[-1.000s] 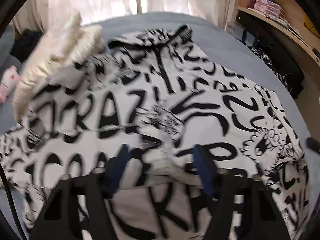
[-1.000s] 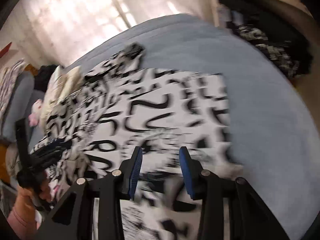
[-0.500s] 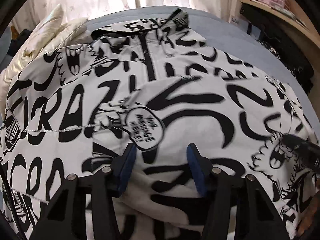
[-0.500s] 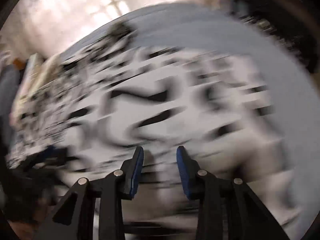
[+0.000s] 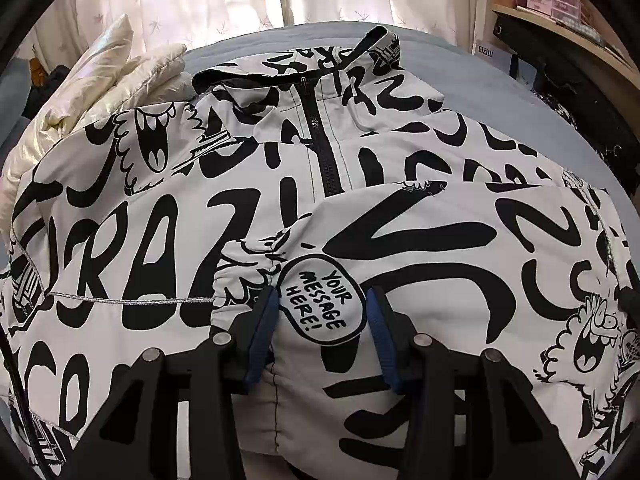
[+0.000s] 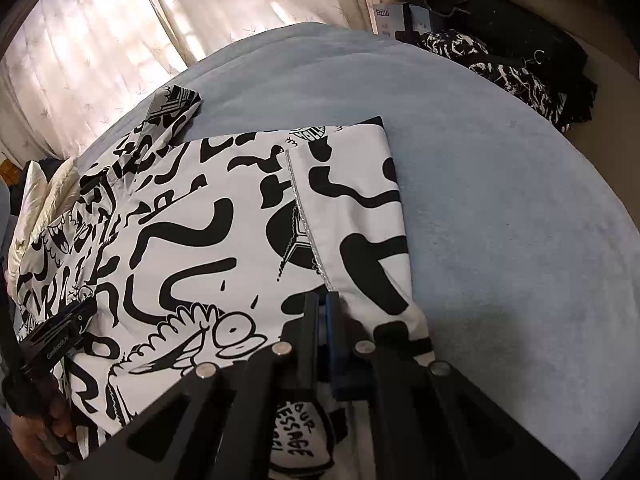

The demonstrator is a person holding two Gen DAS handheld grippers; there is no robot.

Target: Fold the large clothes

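1. Jacket, white with bold black graffiti lettering, lies spread front-up on a blue-grey bed; its black zip runs up the middle toward the collar at the far side.
2. One sleeve is folded across the chest, and a speech bubble printed "YOUR MESSAGE HERE!" shows on that folded layer.
3. Left tongs tilt steeply down onto the jacket. Their blue-padded fingers straddle the speech bubble with a raised hump of cloth between them, and the jaws are closing; whether the pads already press the cloth cannot be told.
4. Right tongs also slope steeply down, at the jacket's near right part beside a silver piping seam. Their jaws are drawn together, blue pads almost meeting, over the white cloth; whether any fabric is pinched between them cannot be told.
5. In the right wrist view the left tool appears at the lower left edge, gripped by a person's hand.
6. Cream padded garment lies at the jacket's far left, touching it.
7. Pale patterned curtains hang behind the bed, and dark clothes are piled to the right.
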